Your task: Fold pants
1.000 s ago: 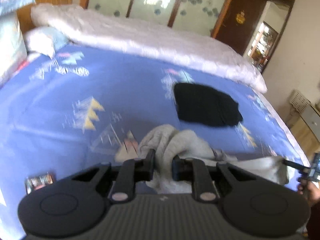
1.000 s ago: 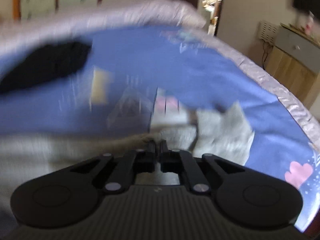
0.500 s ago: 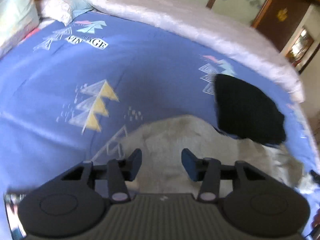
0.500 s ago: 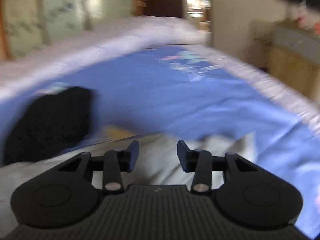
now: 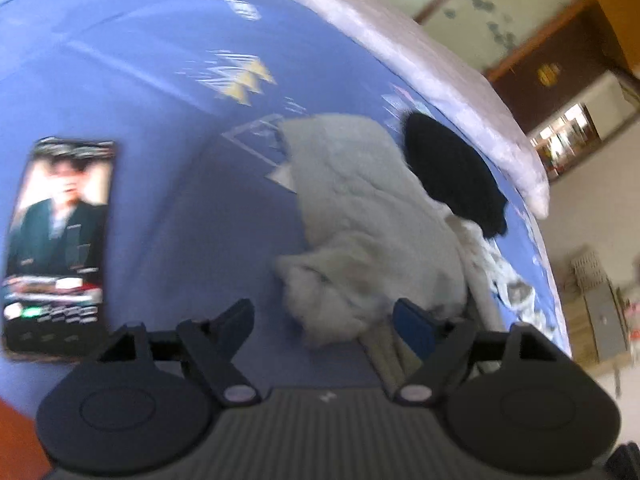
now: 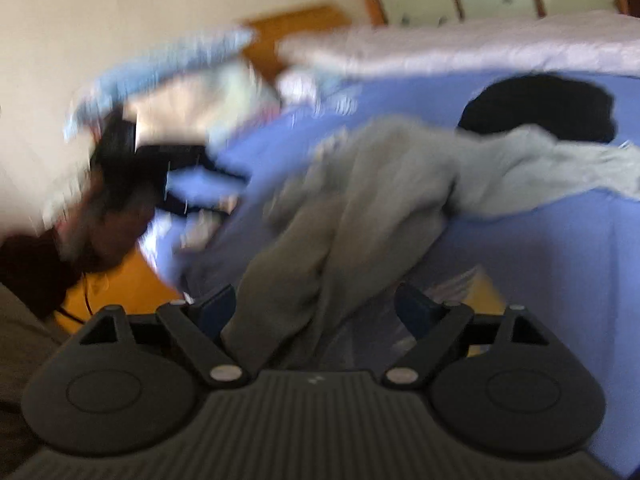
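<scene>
Right now the grey pants (image 5: pixel 372 216) lie in a rumpled heap on the blue bedsheet (image 5: pixel 140 80), one end touching a black garment (image 5: pixel 452 172) further up the bed. Both views are blurred. The left gripper (image 5: pixel 324 314) has its jaws spread wide, holding nothing, with the near bunched end of the pants lying between and just beyond its fingertips. The right gripper (image 6: pixel 314 304) is likewise wide apart and empty, a fold of the pants (image 6: pixel 360 200) draping down between its fingers. A phone (image 5: pixel 58 240) with a lit screen lies flat on the sheet, well apart from the pants. A pale quilt (image 5: pixel 400 48) runs along the far edge.
</scene>
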The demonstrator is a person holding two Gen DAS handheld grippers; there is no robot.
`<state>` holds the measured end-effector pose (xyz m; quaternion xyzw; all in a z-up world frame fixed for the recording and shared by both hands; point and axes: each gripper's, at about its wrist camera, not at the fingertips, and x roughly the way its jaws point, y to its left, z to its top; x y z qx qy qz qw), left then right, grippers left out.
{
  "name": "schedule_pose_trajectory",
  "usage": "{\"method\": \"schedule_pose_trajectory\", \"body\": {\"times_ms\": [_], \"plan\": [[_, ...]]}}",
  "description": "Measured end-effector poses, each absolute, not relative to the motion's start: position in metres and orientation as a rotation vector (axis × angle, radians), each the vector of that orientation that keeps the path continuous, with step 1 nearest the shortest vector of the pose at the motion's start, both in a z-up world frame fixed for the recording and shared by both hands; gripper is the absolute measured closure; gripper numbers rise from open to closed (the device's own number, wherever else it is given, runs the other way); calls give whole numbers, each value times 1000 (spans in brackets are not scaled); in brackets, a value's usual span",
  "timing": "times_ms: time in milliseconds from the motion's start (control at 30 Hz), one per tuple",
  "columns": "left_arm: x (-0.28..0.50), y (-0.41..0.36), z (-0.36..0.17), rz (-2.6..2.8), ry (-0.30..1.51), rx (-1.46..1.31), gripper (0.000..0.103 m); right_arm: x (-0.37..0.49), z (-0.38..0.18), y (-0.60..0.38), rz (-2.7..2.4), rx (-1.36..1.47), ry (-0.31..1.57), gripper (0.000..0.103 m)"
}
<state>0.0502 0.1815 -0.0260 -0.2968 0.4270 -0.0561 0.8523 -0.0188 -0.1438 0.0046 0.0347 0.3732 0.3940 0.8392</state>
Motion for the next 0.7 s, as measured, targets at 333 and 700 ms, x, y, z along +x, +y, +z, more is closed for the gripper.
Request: {"method": "schedule_pose_trajectory", "body": {"times_ms": [333,700], "plan": [[42,155,-29,-180,941,-648,22,4,34,-175,480,142,665,94],[33,156,-37,-188,988,-746,21,12,61,-299,-169,275,442,36]]}}
